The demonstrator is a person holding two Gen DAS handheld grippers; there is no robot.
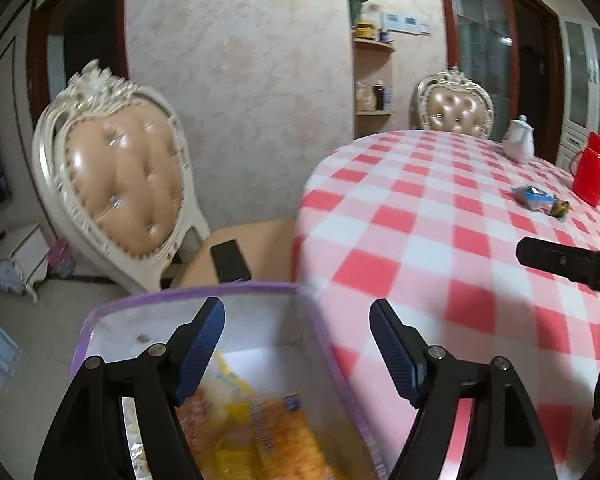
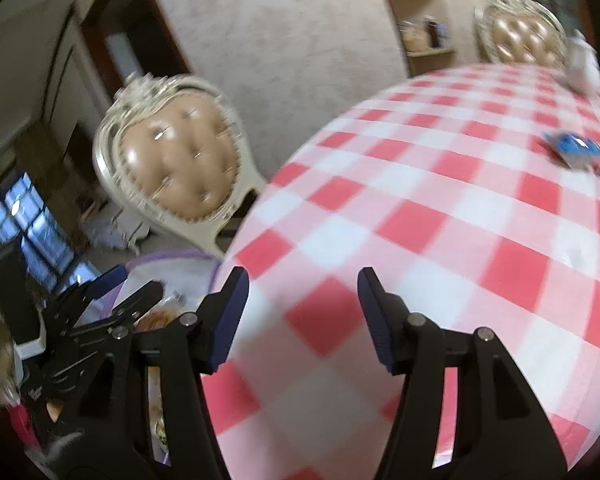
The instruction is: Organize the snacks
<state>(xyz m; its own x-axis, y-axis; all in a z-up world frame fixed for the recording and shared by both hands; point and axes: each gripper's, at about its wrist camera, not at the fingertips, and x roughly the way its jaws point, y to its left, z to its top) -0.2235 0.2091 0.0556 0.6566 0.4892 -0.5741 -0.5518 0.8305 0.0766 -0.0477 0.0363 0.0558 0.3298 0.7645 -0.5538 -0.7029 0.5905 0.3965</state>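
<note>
Both grippers are hanging empty, jaws spread: left gripper (image 1: 298, 320) over the open purple-rimmed bag (image 1: 100, 320) beside the counter (image 1: 420, 208), with an orange snack pack (image 1: 268, 432) lying inside. Right gripper (image 2: 303, 292) is facing the checked counter. The blue snack packet (image 1: 534, 197) is lying far across it, near the red flask (image 1: 590, 174). Probably reaching next; approach low, straddling the packet's short side.

Beside my table's red-and-white checked cloth (image 1: 440, 216) stands a tufted cream chair (image 1: 120, 184); another chair (image 1: 456, 106) sits at the far side. On the cloth stand a white teapot (image 1: 520, 140) and a red flask (image 1: 590, 172).
</note>
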